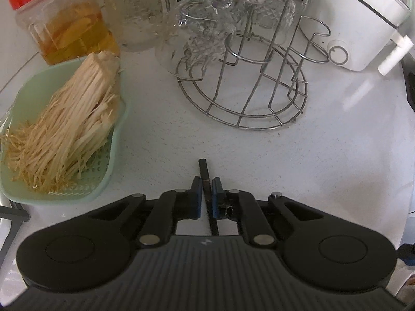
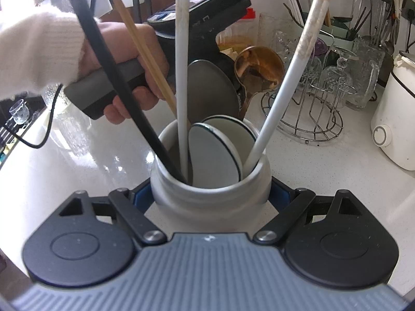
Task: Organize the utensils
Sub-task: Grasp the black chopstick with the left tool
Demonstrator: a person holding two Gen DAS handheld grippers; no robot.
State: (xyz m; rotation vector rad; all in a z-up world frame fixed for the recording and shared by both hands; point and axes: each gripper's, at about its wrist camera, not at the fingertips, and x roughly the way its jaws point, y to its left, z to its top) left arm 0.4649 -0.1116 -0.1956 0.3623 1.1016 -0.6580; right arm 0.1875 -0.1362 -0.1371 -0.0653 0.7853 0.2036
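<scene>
Leftward, a green colander [image 1: 111, 140] of enoki mushrooms [image 1: 64, 129] crowded the counter [image 1: 324, 155] edge, with a red-lidded jar [image 1: 64, 26] behind; bare counter lay open between it and the wire glass rack [image 1: 259, 90] at upper right. At bottom centre, the left gripper [image 1: 206, 194] had its jaws nearly closed on a dark chopstick [image 1: 203, 172]. In the right wrist view, the right gripper [image 2: 210, 194] clasped a white ceramic holder [image 2: 210, 194] containing chopsticks, spoons and a ladle.
</scene>
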